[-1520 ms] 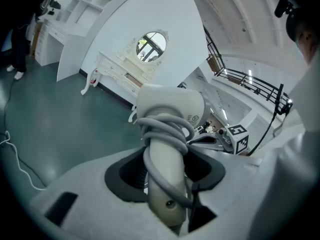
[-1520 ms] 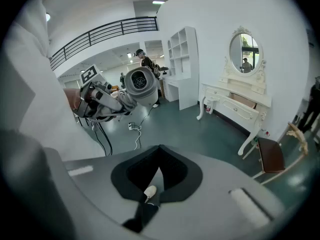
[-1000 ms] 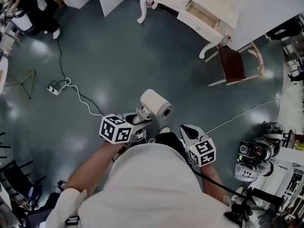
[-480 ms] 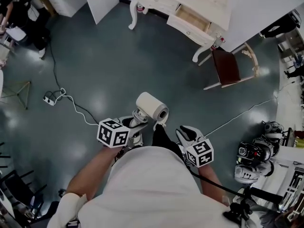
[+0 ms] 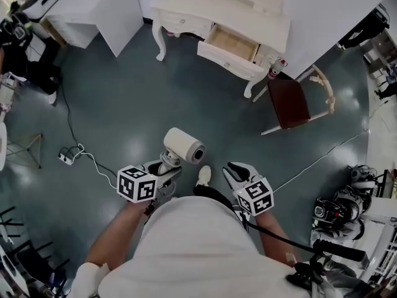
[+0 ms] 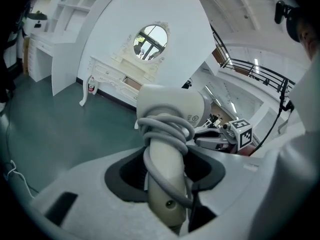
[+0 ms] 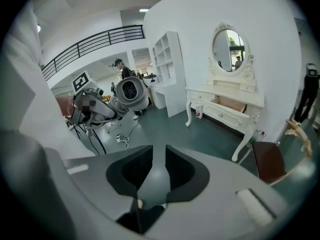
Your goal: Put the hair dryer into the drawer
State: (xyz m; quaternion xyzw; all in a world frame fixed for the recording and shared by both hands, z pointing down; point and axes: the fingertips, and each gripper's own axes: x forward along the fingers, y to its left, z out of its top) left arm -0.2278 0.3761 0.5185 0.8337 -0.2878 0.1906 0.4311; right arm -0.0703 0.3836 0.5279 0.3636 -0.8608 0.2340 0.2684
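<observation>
A cream hair dryer (image 5: 183, 146) with its grey cord wound round the handle points toward the dressing table. My left gripper (image 5: 166, 166) is shut on the handle. In the left gripper view the handle (image 6: 165, 184) stands between the jaws and the dryer's barrel (image 6: 172, 109) rises above them. The right gripper (image 5: 234, 169) hangs beside it with nothing between its jaws. In the right gripper view a narrow gap (image 7: 159, 156) shows floor between the pads. The open drawer (image 5: 232, 45) juts from the white dressing table (image 5: 180, 8) across the floor, far from both grippers.
A dark-seated chair (image 5: 291, 98) stands right of the dressing table. A white cabinet (image 5: 105, 11) is at the left. A power strip with its cable (image 5: 65, 157) lies on the floor at left. Machines (image 5: 338, 210) crowd the right edge. A person (image 5: 25, 48) is far left.
The dressing table, drawer and chair have slid down the head view and closer. Both grippers moved toward them with the person. The hair dryer stays in the left gripper.
</observation>
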